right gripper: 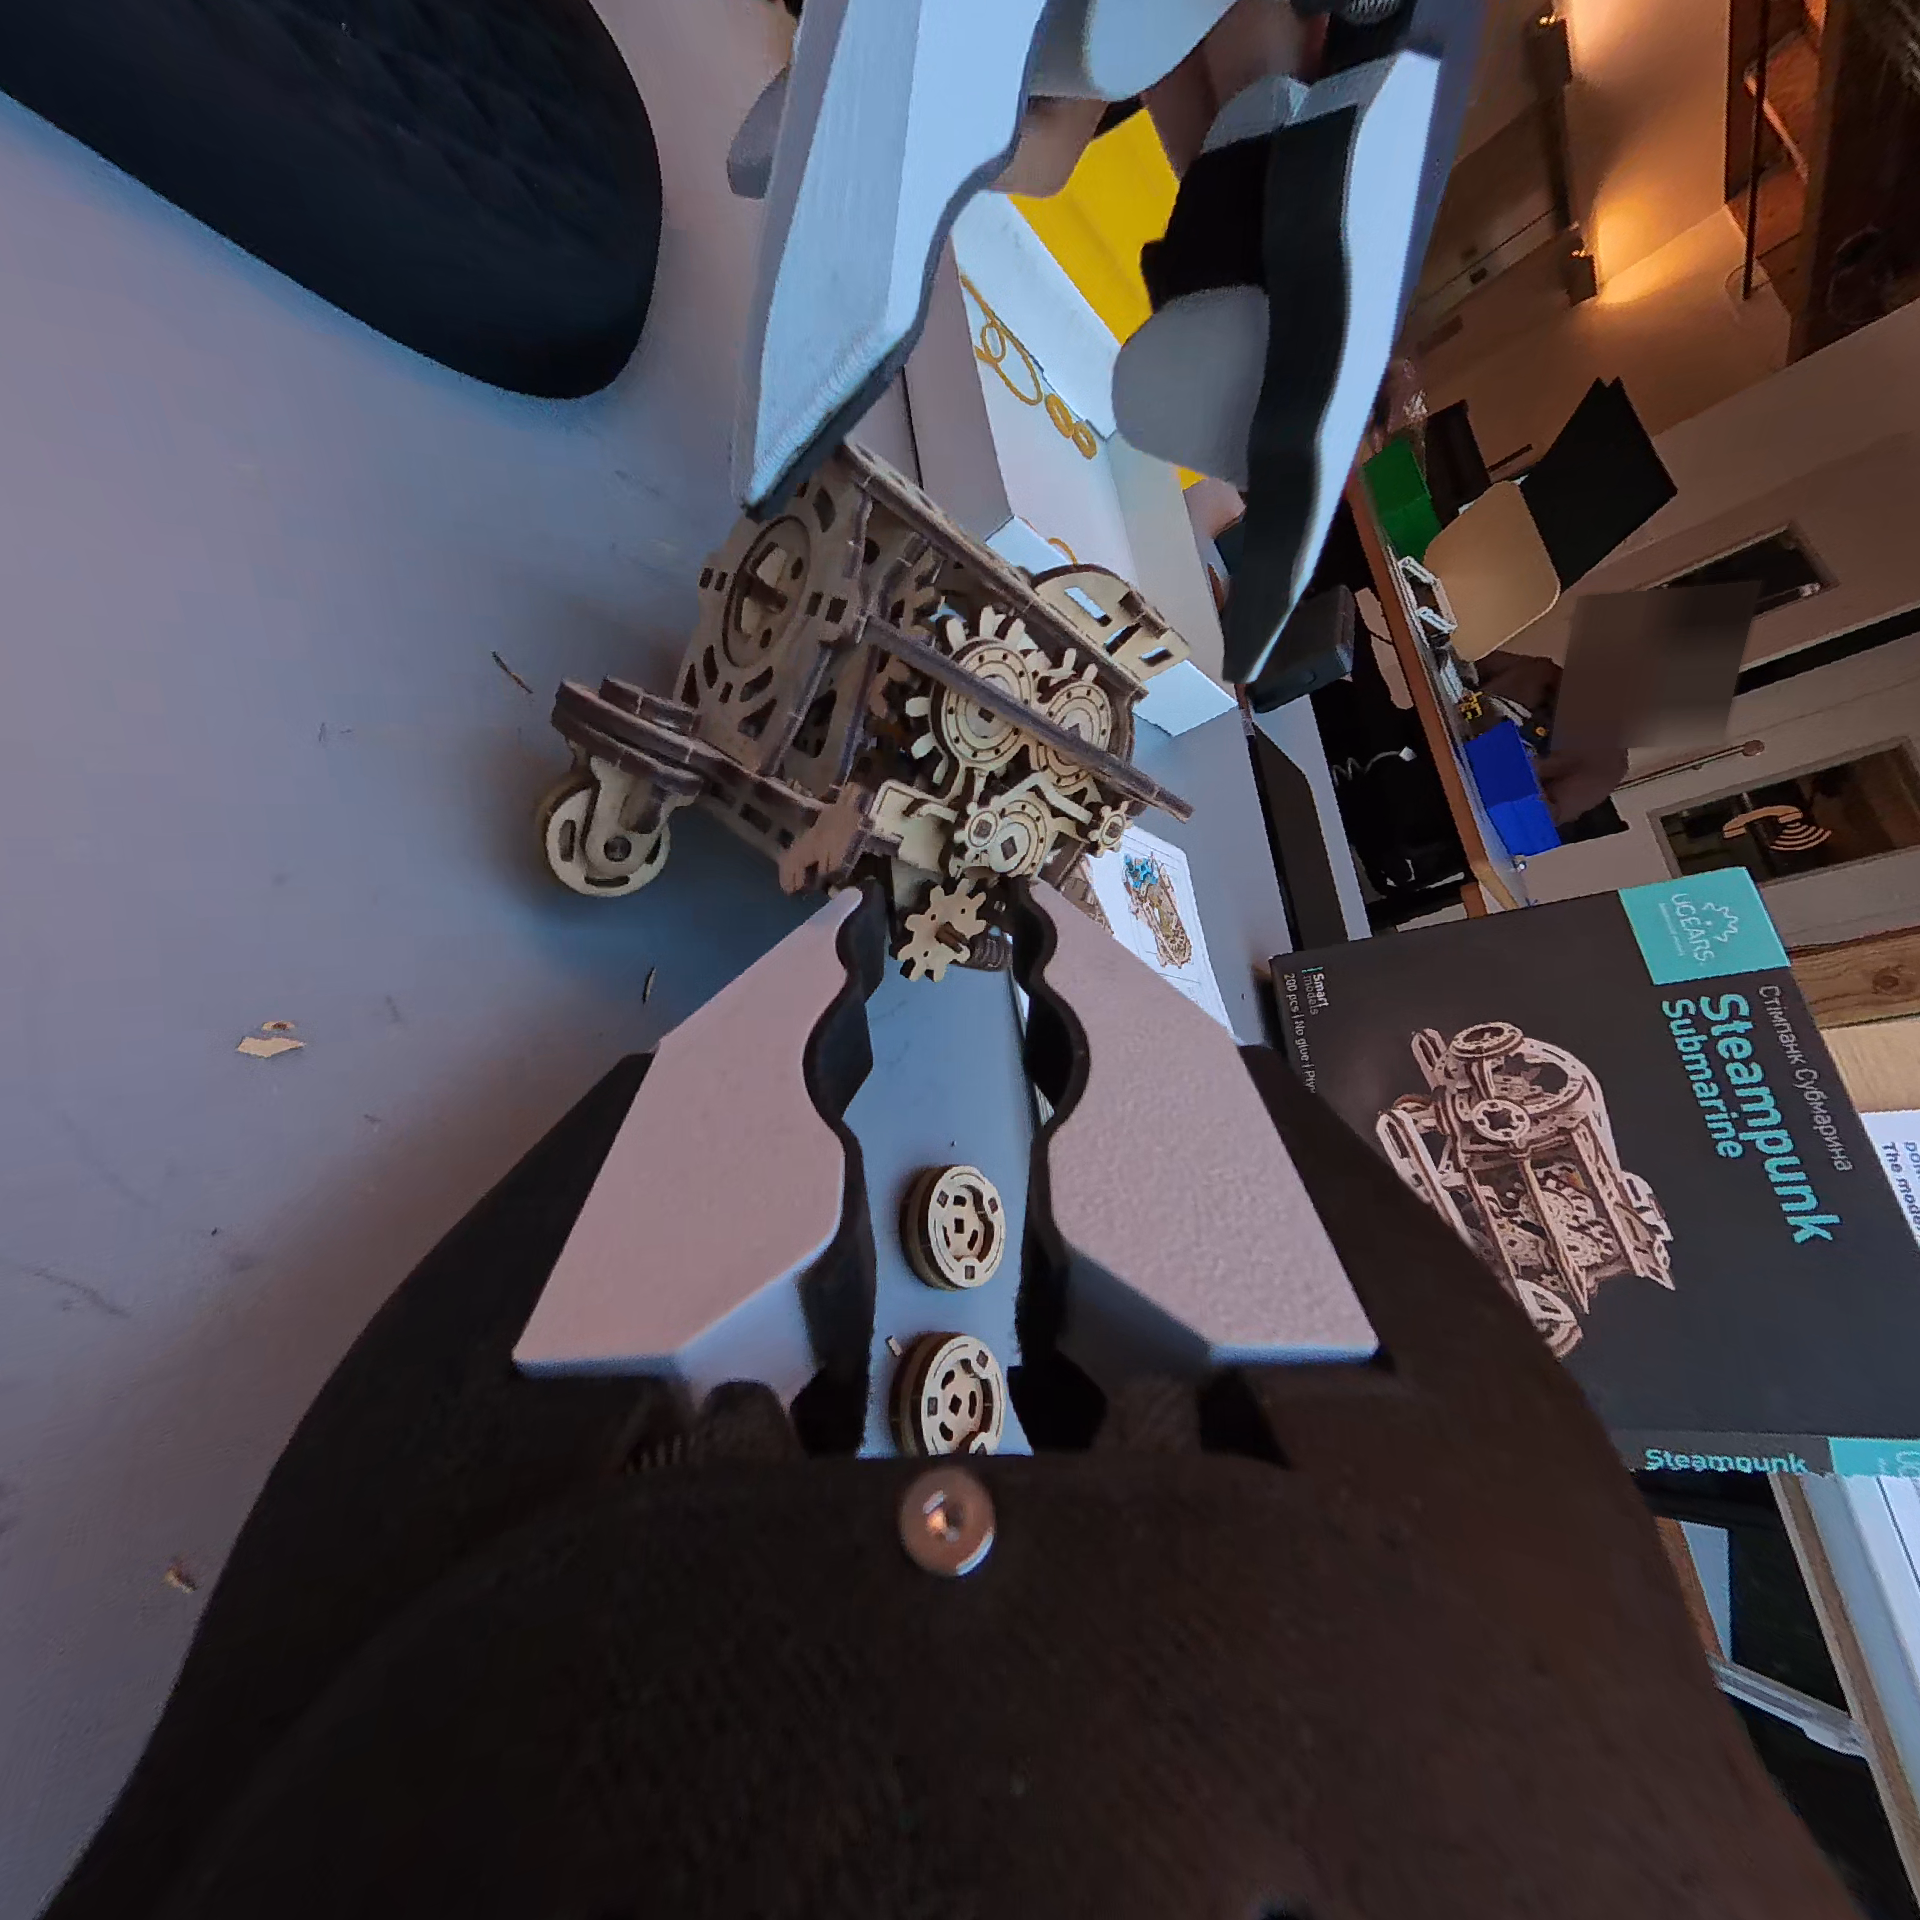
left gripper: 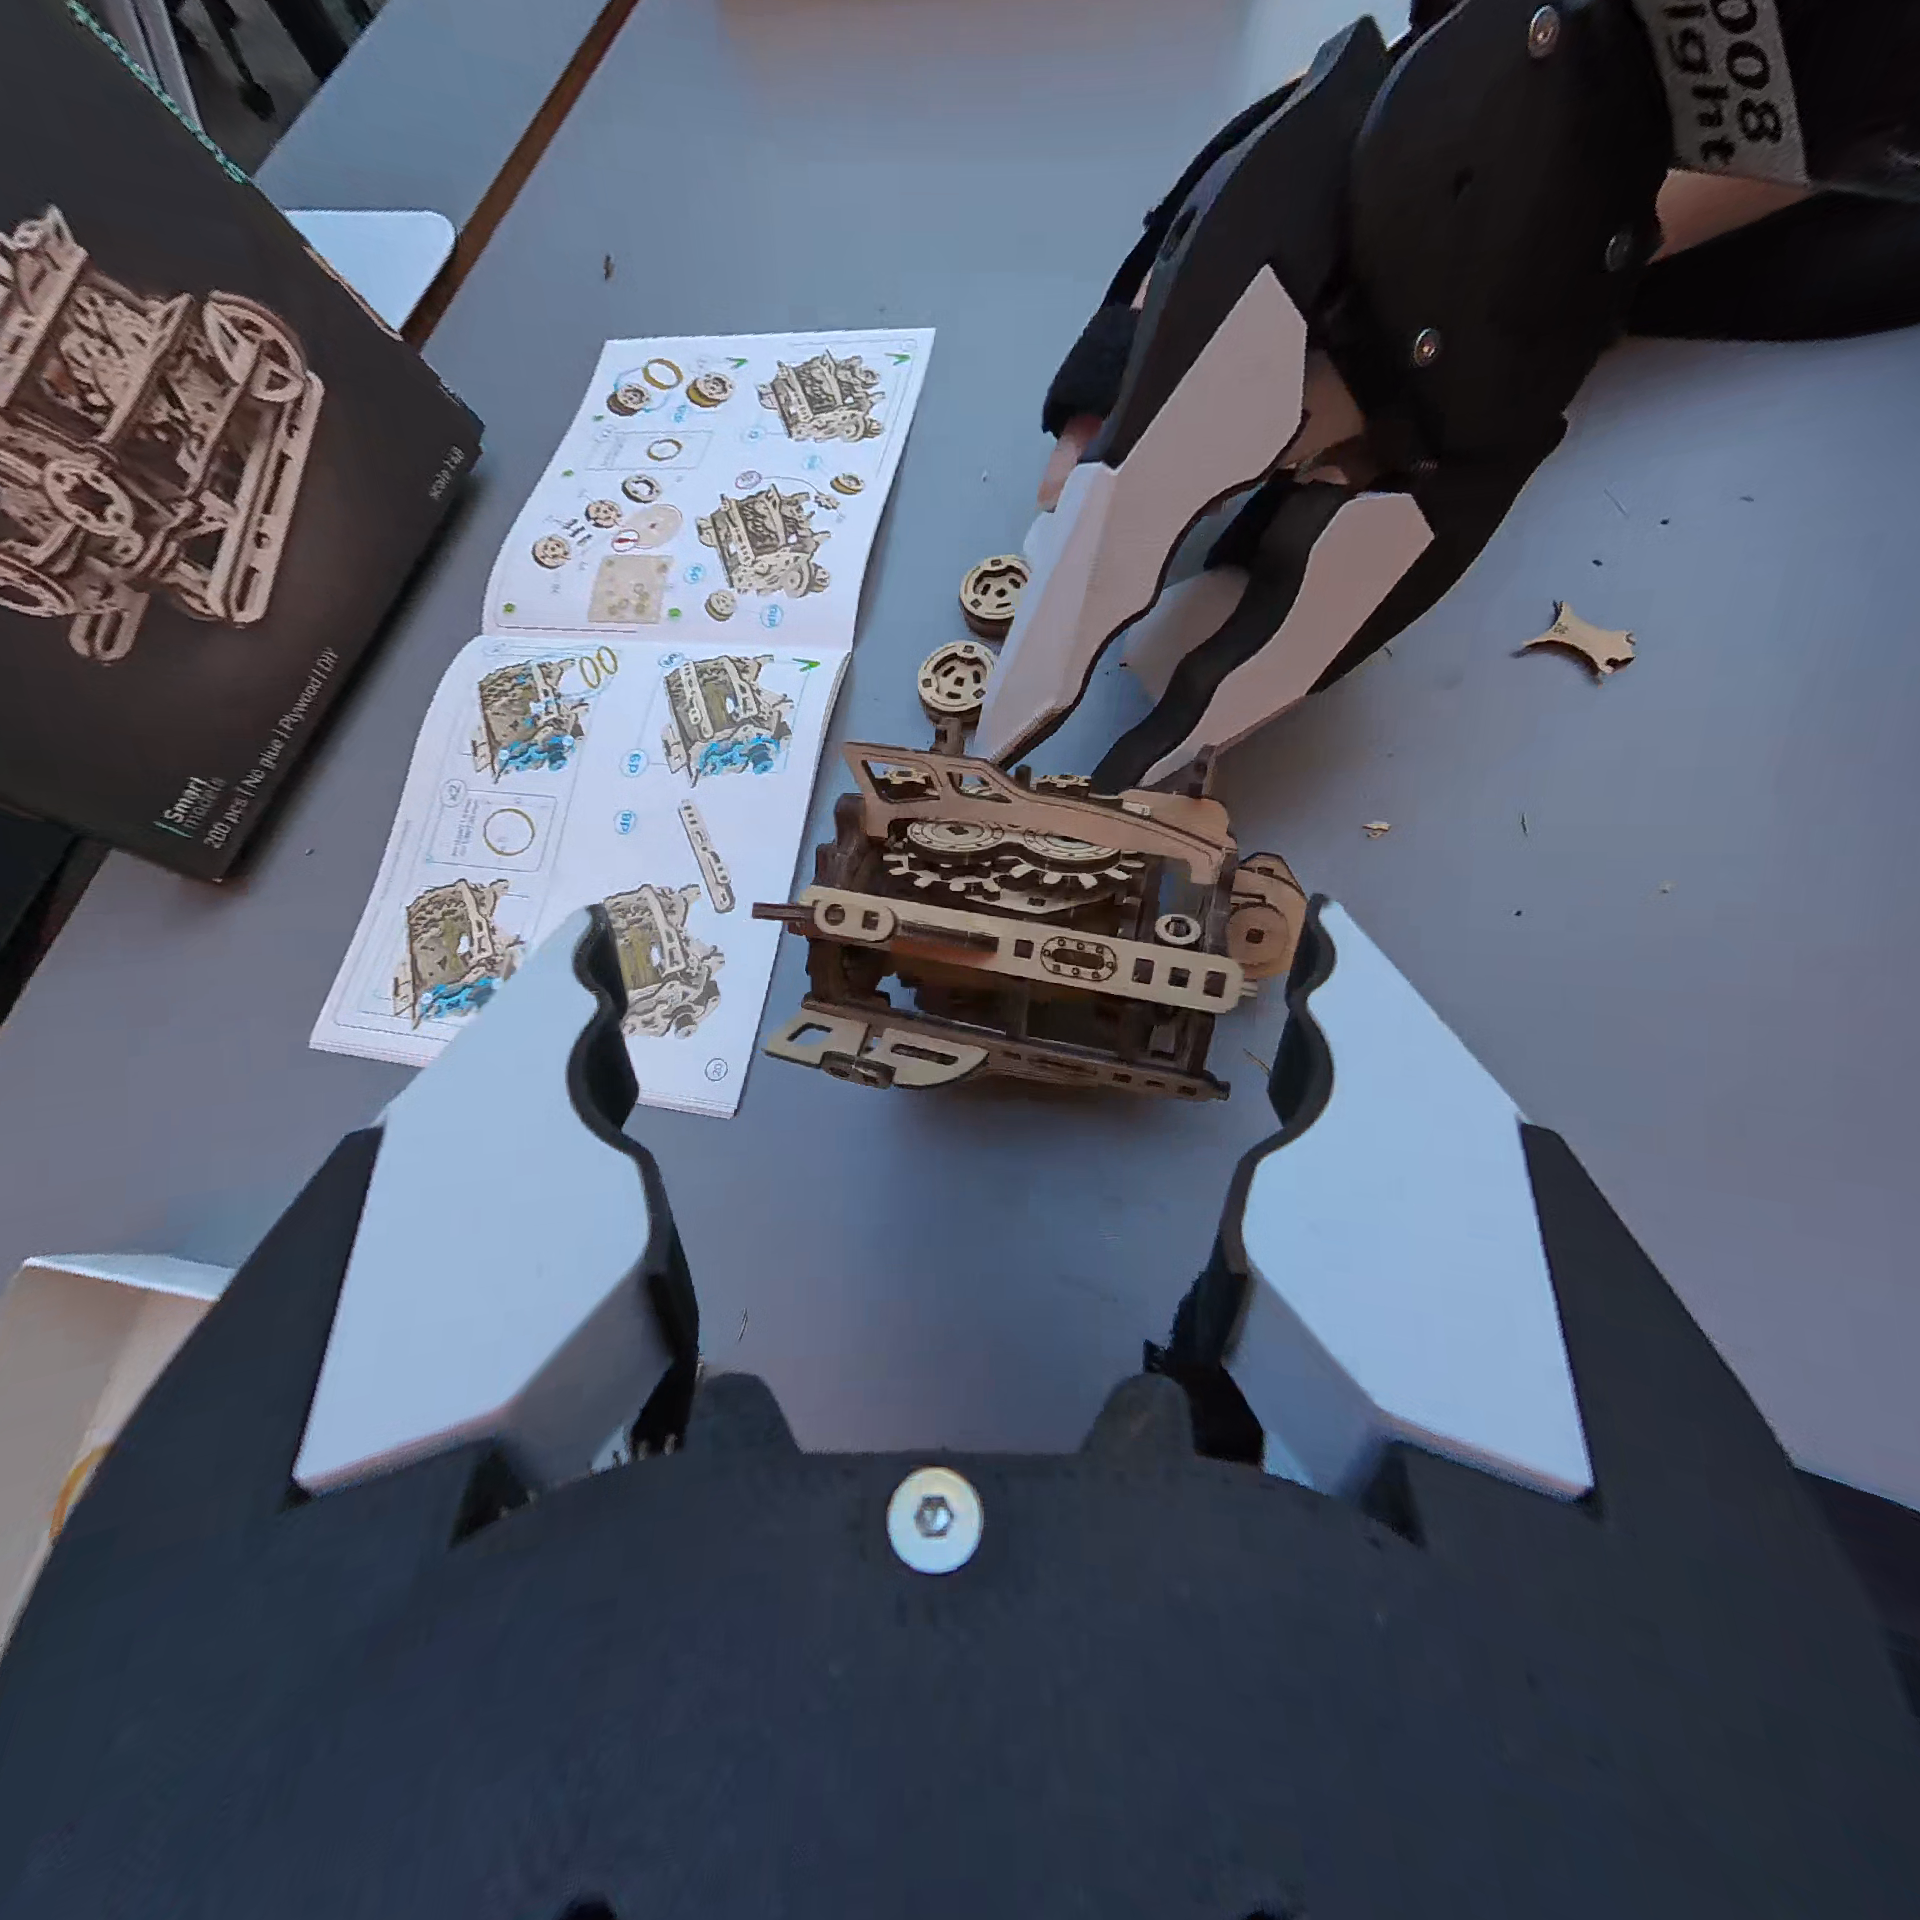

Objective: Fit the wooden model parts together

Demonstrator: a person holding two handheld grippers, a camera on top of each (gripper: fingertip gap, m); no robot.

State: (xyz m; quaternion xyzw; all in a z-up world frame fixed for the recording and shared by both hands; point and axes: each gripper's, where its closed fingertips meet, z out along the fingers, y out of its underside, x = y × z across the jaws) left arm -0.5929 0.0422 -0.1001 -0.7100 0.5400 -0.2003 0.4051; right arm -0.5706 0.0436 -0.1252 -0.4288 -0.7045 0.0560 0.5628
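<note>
On the grey tabletop my half-built wooden model lacks two loose wheels; left claw gapes empty, right claw seemingly pinching its small gear.

1. The half-built wooden gear model sits mid-counter, between the two grippers.
2. The left gripper has its white fingers spread wide; the bare grey counter between them is free up to the model.
3. The right gripper blocks the model's far side, its fingers nearly closed around a small gear.
4. Two loose round wooden discs lie just beside the right gripper's fingers.
5. An open white instruction booklet lies flat just left of the model; a dark box stands farther left.
6. To the model's right the counter is open but for a small wooden scrap.
</note>
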